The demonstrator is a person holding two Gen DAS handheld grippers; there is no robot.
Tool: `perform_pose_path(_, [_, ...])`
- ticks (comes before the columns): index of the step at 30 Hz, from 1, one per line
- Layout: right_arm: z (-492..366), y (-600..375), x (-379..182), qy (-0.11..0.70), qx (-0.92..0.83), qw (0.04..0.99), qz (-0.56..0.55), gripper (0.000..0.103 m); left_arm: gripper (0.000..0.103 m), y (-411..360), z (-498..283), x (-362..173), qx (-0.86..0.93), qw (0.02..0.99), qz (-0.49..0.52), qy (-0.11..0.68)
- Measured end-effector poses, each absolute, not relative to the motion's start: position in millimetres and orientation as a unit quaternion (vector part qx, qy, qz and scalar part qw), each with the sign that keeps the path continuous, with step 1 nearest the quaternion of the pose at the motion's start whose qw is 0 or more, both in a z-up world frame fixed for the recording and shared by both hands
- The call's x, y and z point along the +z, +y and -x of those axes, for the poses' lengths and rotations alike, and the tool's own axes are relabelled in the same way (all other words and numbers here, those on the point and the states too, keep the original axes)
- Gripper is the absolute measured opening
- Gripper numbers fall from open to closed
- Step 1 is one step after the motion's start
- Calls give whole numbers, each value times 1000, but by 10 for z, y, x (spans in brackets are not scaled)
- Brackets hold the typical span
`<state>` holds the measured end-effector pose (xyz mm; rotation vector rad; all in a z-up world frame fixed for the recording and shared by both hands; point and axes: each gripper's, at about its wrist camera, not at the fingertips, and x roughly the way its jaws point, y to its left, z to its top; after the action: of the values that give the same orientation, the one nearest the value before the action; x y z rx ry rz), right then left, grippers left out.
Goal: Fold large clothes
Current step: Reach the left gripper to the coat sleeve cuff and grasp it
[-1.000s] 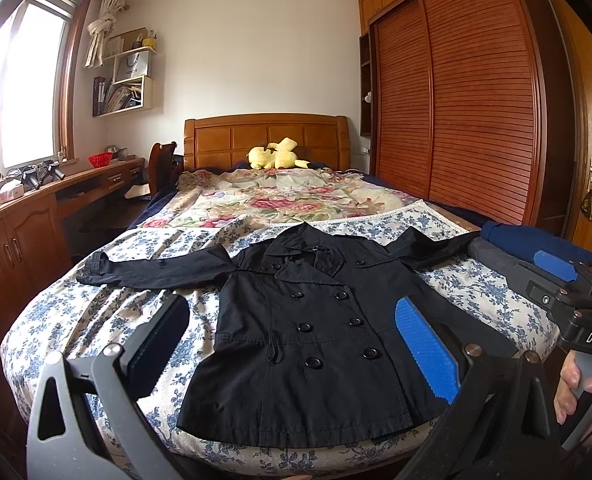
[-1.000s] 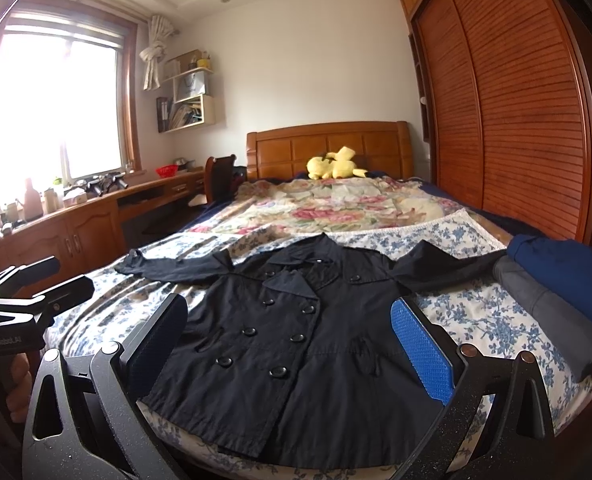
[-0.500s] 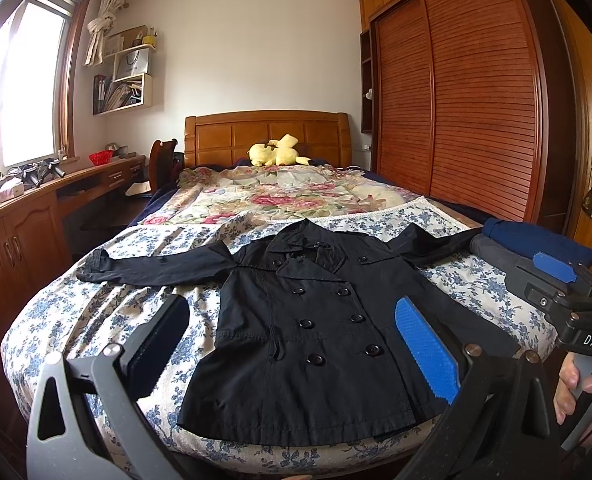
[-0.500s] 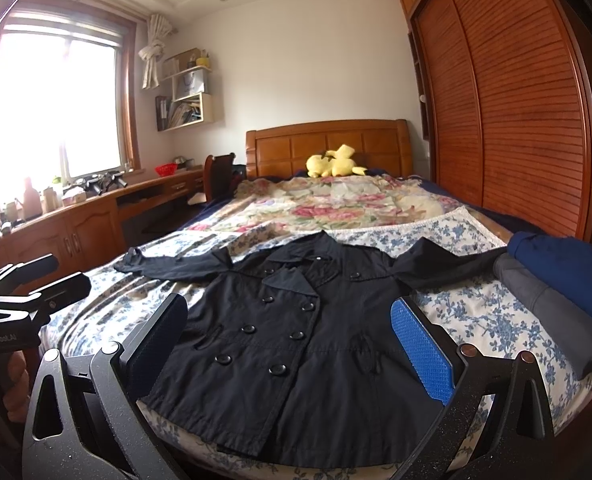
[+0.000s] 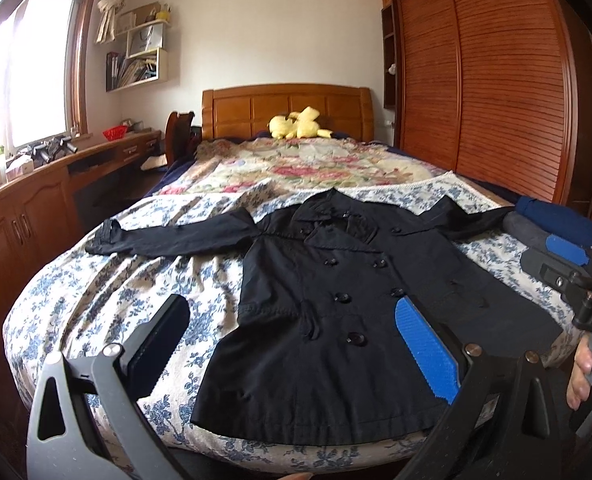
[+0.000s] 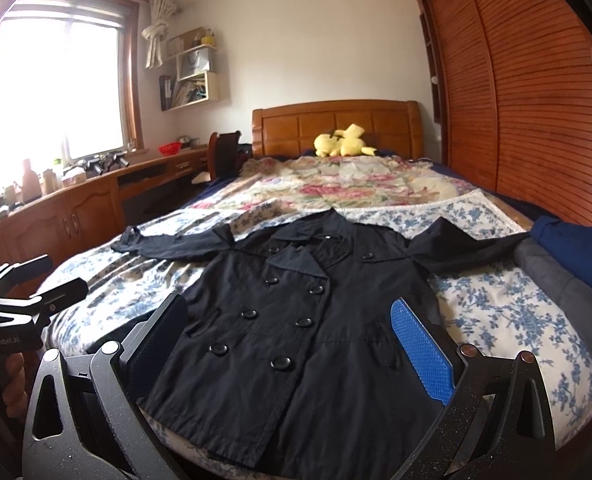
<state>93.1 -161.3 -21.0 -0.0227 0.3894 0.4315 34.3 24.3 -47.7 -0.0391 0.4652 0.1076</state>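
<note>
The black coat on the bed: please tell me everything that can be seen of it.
The black coat is double-breasted, with a wide collar, two columns of dark buttons and a thin, slightly creased woven fabric. It lies flat and face up on the blue-flowered bedspread, buttoned shut, collar toward the headboard, hem at the near bed edge. Both sleeves are spread sideways; the right one reaches the folded grey and blue clothes. Neither hand-held gripper touches it.

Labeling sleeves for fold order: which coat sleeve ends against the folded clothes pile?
The right-hand sleeve of the black coat: its cuff reaches the folded navy and grey clothes. The other sleeve lies alone on the floral bedspread.
</note>
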Motion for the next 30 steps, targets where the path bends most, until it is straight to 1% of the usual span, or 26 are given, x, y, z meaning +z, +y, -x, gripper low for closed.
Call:
perform_pose_path(15, [-1668, -1195, -521, 212, 249, 945, 15, 103, 103, 686, -776, -969, 64, 956, 37, 283])
perform_pose_path(21, [-2080, -987, -679, 227, 274, 935, 14, 103, 103, 836, -900, -1046, 87, 949, 33, 302])
perform_pose_path(30, [-2680, -639, -883, 256, 336, 906, 24, 103, 103, 1177, -1070, -1041, 109, 940, 63, 319])
